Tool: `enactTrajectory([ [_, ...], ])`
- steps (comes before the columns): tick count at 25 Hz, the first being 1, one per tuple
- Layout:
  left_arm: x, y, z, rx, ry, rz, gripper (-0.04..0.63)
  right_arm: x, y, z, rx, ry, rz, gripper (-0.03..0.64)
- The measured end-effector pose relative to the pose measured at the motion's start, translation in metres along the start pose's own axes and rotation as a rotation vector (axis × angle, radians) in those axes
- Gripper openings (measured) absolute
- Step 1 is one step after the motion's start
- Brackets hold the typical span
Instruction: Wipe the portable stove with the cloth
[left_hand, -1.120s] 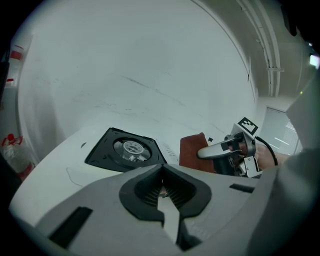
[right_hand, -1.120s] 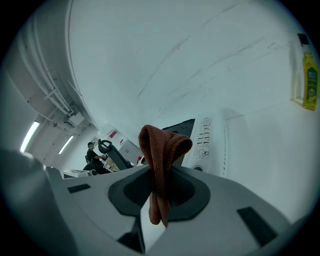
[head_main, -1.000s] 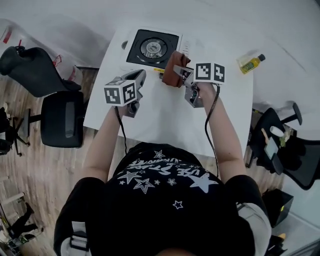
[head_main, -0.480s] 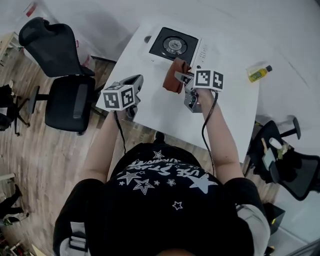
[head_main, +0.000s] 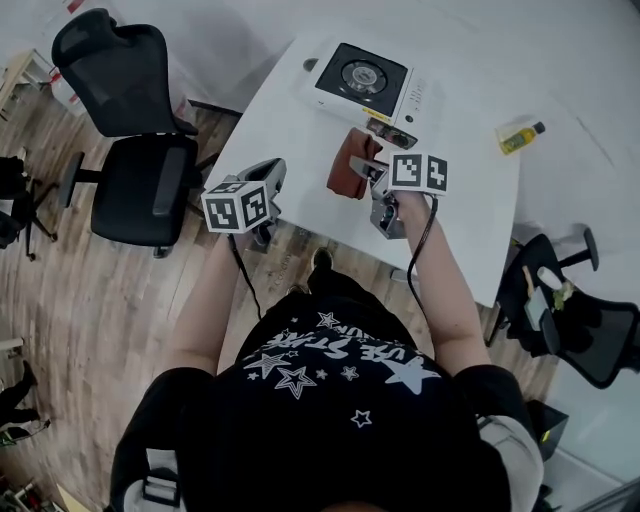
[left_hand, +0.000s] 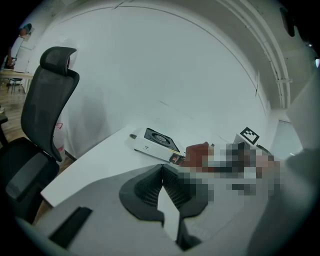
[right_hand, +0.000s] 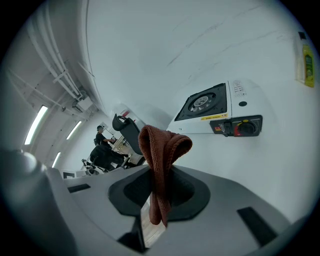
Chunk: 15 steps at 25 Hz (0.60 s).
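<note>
The portable stove (head_main: 366, 82) is white with a black burner top and sits at the far end of the white table (head_main: 300, 190). It also shows in the left gripper view (left_hand: 156, 143) and the right gripper view (right_hand: 215, 111). My right gripper (head_main: 368, 170) is shut on the brown cloth (head_main: 348, 166), which hangs folded over its jaws (right_hand: 159, 165) a short way in front of the stove's knob side. My left gripper (head_main: 268, 172) is shut with nothing in it (left_hand: 162, 172), held over the table's near left edge.
A yellow bottle (head_main: 520, 133) lies at the table's far right. A black office chair (head_main: 130, 130) stands left of the table, another chair with clutter (head_main: 570, 320) at the right. Wooden floor (head_main: 90, 330) lies left of the table.
The view has drawn back from the table, so the stove sits farther up the frame. Both grippers keep their hold and spacing, the cloth still in the right one.
</note>
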<state>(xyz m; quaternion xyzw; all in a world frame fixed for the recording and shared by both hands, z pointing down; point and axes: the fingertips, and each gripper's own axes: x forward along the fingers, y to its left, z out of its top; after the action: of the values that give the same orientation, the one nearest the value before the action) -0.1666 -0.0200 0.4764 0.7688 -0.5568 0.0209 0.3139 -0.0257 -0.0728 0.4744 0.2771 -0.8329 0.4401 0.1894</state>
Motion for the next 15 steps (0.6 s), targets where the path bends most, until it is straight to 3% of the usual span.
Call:
enactTrajectory([
  [8,-0.019,-0.013,-0.023,-0.021,-0.008,-0.012,0.008,-0.004,0.005,-0.027,-0.005,0.022,0.005,0.067],
  [15,-0.025,-0.031,-0.016,0.005,-0.057,0.051,0.008,-0.008,0.012,-0.016,-0.057,0.039,0.075,0.067],
])
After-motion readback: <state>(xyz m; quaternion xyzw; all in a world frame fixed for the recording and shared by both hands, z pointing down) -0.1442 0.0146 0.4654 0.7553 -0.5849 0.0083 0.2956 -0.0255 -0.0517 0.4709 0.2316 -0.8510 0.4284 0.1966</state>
